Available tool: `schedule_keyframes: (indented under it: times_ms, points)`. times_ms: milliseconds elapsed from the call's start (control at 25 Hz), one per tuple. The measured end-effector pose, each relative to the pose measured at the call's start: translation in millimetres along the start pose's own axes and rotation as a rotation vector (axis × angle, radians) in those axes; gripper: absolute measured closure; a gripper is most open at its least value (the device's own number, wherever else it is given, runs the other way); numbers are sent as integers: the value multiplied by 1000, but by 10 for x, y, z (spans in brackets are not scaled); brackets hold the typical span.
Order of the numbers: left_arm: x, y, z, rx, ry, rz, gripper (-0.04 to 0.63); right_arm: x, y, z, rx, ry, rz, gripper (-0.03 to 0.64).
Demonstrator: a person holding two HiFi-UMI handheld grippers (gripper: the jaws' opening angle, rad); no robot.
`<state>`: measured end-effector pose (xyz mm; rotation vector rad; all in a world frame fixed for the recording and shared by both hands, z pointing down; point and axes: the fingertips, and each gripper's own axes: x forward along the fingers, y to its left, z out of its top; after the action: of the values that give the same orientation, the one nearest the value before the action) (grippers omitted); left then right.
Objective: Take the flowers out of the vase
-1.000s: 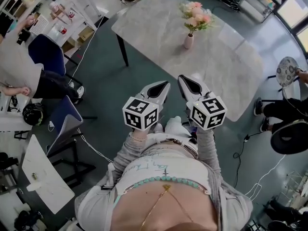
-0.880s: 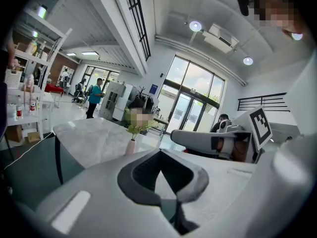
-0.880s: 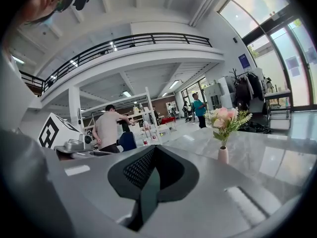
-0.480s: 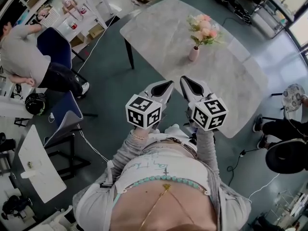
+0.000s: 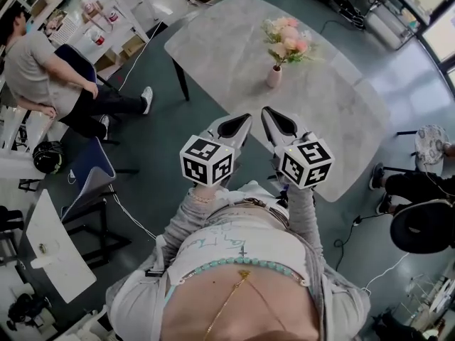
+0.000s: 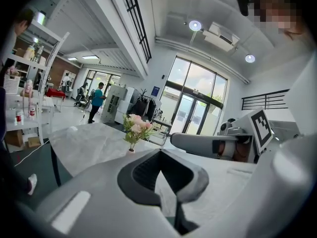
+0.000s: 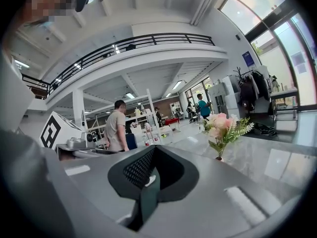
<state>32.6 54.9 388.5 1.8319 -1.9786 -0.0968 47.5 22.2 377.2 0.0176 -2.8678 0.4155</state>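
1. Flowers [image 5: 286, 36], pink blooms among green fern sprigs, stand upright in a small pink vase [image 5: 274, 77] on the grey marbled table [image 5: 213, 41].
2. My left gripper [image 5: 246, 118] and right gripper [image 5: 266, 111] hover side by side, well apart from the vase.
3. Both pairs of jaws are pressed together, pinching nothing.
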Motion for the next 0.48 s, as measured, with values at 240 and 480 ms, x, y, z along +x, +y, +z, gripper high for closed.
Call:
schedule_keyframes:
  times_ms: [240,480]
  points:
    - [171,-56,-25,-3,4,-4,594,-125,-198,-24,5,6,-18,591]
    - [267,-97,-56,-6,23,-28,594,-180,-327,-29,17,8,-52,591]
